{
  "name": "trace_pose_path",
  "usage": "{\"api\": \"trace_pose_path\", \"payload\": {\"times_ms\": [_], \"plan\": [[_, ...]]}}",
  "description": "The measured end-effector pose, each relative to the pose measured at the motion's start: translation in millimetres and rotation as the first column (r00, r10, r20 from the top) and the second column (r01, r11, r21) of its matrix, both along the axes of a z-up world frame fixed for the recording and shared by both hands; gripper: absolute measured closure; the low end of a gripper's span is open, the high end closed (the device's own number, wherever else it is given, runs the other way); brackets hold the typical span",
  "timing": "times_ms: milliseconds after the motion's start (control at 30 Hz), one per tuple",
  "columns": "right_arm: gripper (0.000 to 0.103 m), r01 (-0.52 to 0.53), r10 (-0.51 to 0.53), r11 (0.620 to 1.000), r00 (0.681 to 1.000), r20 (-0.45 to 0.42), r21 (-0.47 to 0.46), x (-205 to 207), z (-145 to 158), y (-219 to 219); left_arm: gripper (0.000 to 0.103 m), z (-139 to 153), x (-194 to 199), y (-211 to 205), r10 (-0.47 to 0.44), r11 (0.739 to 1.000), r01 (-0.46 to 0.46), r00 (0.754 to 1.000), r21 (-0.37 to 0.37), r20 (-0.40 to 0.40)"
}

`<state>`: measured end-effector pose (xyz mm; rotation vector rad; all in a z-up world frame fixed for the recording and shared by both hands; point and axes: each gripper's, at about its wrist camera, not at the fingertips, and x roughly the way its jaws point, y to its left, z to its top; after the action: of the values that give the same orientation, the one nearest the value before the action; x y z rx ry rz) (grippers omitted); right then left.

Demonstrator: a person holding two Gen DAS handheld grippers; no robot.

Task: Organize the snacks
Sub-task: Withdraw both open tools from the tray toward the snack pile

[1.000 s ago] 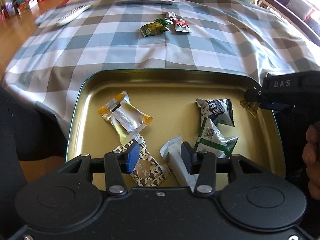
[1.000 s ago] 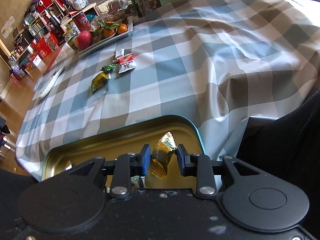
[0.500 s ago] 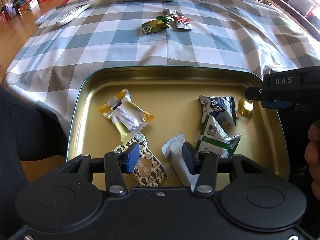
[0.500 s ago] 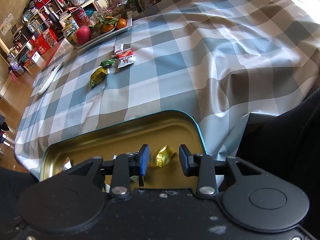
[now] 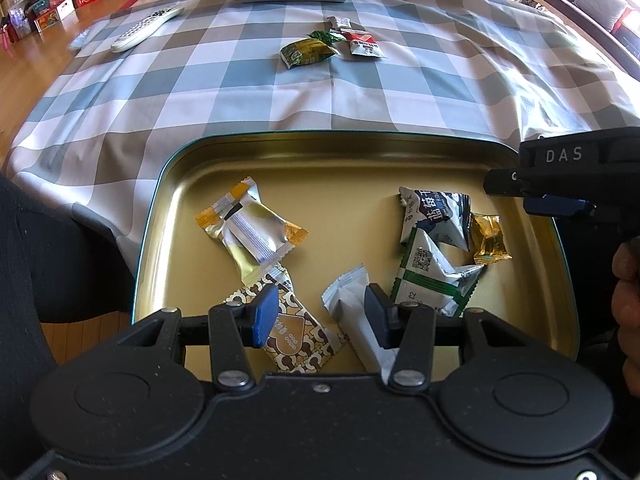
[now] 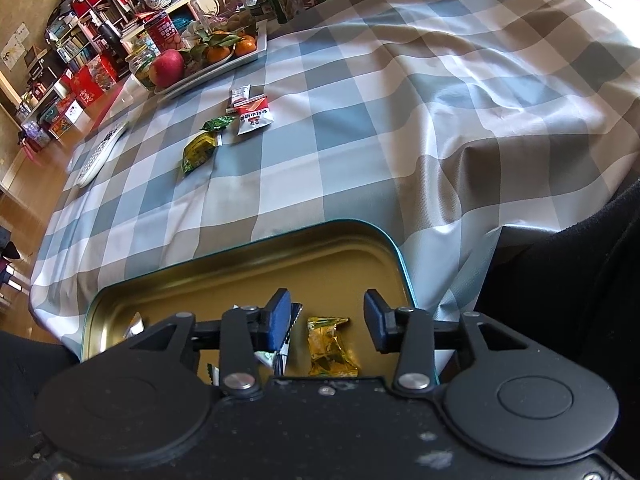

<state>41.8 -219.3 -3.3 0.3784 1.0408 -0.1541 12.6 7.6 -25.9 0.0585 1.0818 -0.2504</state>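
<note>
A gold metal tray (image 5: pixel 360 152) (image 6: pixel 248 256) at the table's near edge holds several wrapped snacks. A small gold candy (image 5: pixel 488 238) (image 6: pixel 330 346) lies flat near the tray's right side. My right gripper (image 6: pixel 326 320) hovers over that candy with its jaws opening and no pad touching it; it also enters the left wrist view from the right (image 5: pixel 556 192). My left gripper (image 5: pixel 318 314) stands open above a brown patterned packet (image 5: pixel 292 336) and a white packet (image 5: pixel 352 304). A green packet (image 5: pixel 308 50) (image 6: pixel 198 150) and a red-white packet (image 5: pixel 364 46) (image 6: pixel 254 116) lie farther off on the checked cloth.
A fruit plate (image 6: pixel 212 76) with an apple and oranges stands at the far side. A white remote (image 5: pixel 146 28) lies at the far left. A silver-orange packet (image 5: pixel 250 228) and two blue-green packets (image 5: pixel 436 216) lie in the tray. A hand (image 5: pixel 628 292) shows at right.
The right gripper's jaws have parted and the gold candy has dropped from between them onto the tray floor. The left gripper has kept still.
</note>
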Motion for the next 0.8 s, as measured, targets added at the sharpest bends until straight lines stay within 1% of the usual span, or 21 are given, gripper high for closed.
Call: {"api": "trace_pose_path", "payload": {"times_ms": [167,233,333,567,800], "plan": [[0.054,-0.013,0.013,1.0,1.0,0.0,-0.007,0.4,0.2,1.5,0.048,0.1,-0.1,-0.1,-0.001,1.0,0.001,1.0,0.0,0.0],[0.051,-0.013,0.013,1.0,1.0,0.0,-0.009,0.4,0.4,1.6,0.048,0.0,-0.2,-0.1,-0.001,1.0,0.001,1.0,0.0,0.001],[0.048,-0.006,0.006,1.0,1.0,-0.005,-0.011,0.6,0.4,0.9,0.048,0.2,-0.3,-0.4,-0.001,1.0,0.001,1.0,-0.001,0.002],[0.047,0.002,-0.002,1.0,1.0,-0.003,-0.01,0.9,1.0,0.5,0.048,4.3,-3.6,-1.5,-0.006,1.0,0.006,0.999,0.011,0.033],[0.046,0.005,-0.006,1.0,1.0,-0.018,-0.026,2.3,-0.1,2.0,0.047,6.6,-7.6,-7.4,-0.044,0.998,0.042,0.998,0.038,0.045]]}}
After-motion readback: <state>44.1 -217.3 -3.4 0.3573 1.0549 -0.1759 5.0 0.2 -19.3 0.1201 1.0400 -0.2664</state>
